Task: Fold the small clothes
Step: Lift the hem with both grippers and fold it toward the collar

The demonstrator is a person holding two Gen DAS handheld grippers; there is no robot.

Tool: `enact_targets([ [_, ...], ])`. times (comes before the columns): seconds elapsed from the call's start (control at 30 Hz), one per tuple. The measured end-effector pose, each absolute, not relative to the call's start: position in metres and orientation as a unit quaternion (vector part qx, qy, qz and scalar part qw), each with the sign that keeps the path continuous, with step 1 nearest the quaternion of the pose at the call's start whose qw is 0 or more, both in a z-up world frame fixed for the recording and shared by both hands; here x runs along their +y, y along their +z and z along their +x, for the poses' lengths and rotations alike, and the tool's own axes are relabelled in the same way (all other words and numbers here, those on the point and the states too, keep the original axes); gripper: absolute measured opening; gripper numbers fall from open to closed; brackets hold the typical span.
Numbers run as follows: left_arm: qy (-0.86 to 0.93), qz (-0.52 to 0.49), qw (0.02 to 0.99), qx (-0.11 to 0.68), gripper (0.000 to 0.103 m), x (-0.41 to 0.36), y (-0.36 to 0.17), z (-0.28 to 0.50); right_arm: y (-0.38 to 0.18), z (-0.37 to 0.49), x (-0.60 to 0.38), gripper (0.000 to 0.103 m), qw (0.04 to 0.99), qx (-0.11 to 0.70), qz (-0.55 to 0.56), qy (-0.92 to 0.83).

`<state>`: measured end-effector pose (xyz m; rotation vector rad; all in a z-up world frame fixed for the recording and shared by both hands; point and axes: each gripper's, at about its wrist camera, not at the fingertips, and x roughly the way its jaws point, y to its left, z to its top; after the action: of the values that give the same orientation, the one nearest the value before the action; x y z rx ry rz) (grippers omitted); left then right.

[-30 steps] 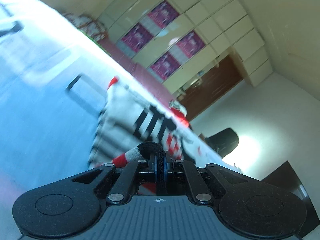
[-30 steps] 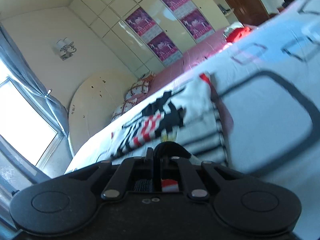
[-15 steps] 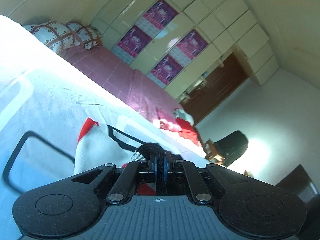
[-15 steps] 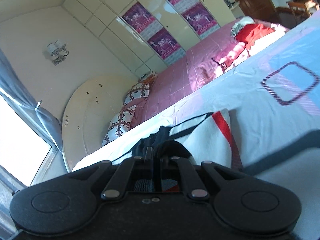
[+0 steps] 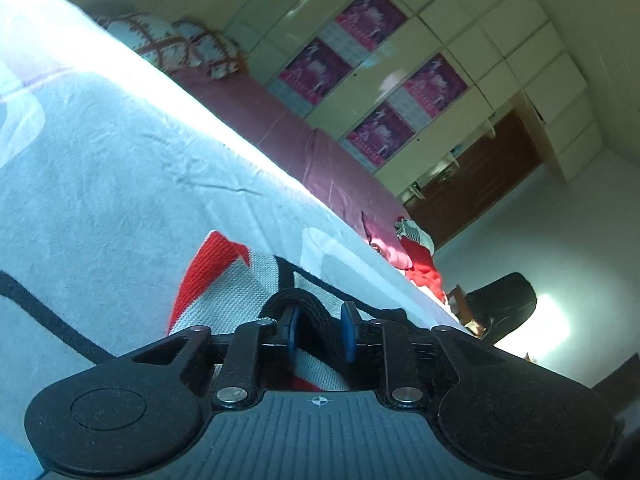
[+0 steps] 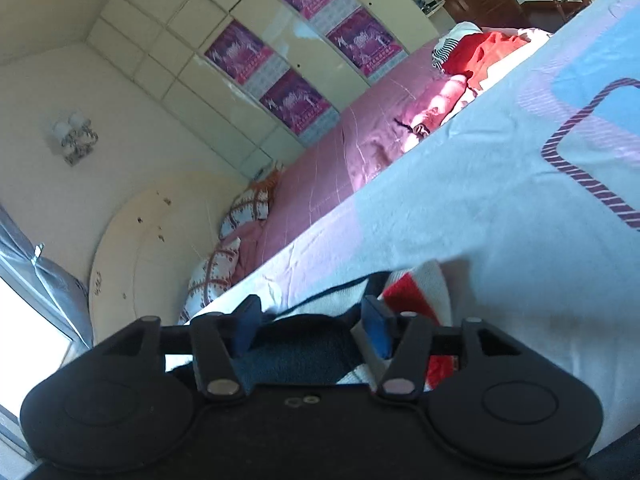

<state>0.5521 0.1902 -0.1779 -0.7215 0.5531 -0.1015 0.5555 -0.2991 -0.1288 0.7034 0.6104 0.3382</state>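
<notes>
Left wrist view, bottom centre: the left gripper [image 5: 319,334] has its 2 blue-padded jaws apart, having just been opening. A black knitted edge of the small white, red and black knitted garment [image 5: 224,288] loops between them; the right pad stands clear of it, contact at the left pad cannot be told. The garment lies flat on the pale blue printed bedsheet [image 5: 120,184], its red corner pointing toward frame centre.

Right wrist view, bottom centre: the right gripper [image 6: 312,330] has its 2 jaws wide apart, also just opened. A dark blue-black fold of the same garment [image 6: 416,292] sits between the pads without being pressed; white and red knit shows to the right of the gripper, resting on the bedsheet [image 6: 480,200].

Mid frame, both views: a pink quilted bedspread [image 6: 340,160] borders the sheet. At its far end a heap of red and striped clothes [image 6: 484,52] lies at upper right. 2 white pillows with red lattice print [image 6: 224,256] lie at centre left.

Far: a cream wardrobe with 4 magenta posters [image 6: 296,52] fills the upper frame.
</notes>
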Motion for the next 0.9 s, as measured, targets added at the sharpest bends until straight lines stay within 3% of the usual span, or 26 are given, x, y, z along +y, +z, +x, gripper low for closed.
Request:
enact_targets([
  [0.07, -0.055, -0.337, 0.904, 0.258, 0.029, 0.191, -0.170, 0.548, -0.129, 0.556, -0.300, 0.055, 0.881, 0.295, 0.335, 0.158],
  [0.17, -0.029, -0.296, 0.926, 0.235, 0.070, 0.188, -0.156, 0.543, -0.126, 0.555, -0.298, 0.055, 0.885, 0.295, 0.325, 0.158],
  [0.27, -0.025, -0.254, 0.936, 0.241, 0.071, 0.187, -0.145, 0.545, -0.122, 0.560, -0.288, 0.055, 0.894, 0.309, 0.285, 0.153],
  [0.33, -0.024, -0.187, 0.945, 0.267, 0.066, 0.177, -0.143, 0.555, -0.120, 0.565, -0.276, 0.055, 0.901, 0.325, 0.243, 0.151],
  [0.4, -0.035, -0.134, 0.946, 0.295, 0.050, 0.167, -0.139, 0.564, -0.116, 0.569, -0.262, 0.055, 0.909, 0.335, 0.195, 0.153],
  [0.6, -0.051, -0.059, 0.931, 0.355, 0.049, 0.148, -0.138, 0.589, -0.110, 0.579, -0.214, 0.051, 0.920, 0.356, 0.042, 0.159],
  [0.63, -0.054, -0.052, 0.929, 0.362, 0.045, 0.145, -0.138, 0.591, -0.110, 0.578, -0.210, 0.047, 0.921, 0.355, 0.030, 0.158],
  [0.67, -0.055, -0.042, 0.928, 0.366, 0.033, 0.142, -0.138, 0.593, -0.110, 0.578, -0.206, 0.042, 0.921, 0.355, 0.019, 0.157],
  [0.73, -0.048, -0.030, 0.931, 0.362, 0.021, 0.138, -0.132, 0.592, -0.113, 0.579, -0.203, 0.021, 0.923, 0.355, -0.002, 0.149],
  [0.8, -0.048, -0.038, 0.936, 0.347, 0.006, 0.140, -0.129, 0.584, -0.113, 0.578, -0.201, 0.008, 0.924, 0.351, -0.009, 0.149],
  [0.9, -0.036, -0.056, 0.957, 0.283, 0.005, 0.143, -0.119, 0.564, -0.101, 0.570, -0.211, 0.006, 0.943, 0.300, 0.020, 0.143],
])
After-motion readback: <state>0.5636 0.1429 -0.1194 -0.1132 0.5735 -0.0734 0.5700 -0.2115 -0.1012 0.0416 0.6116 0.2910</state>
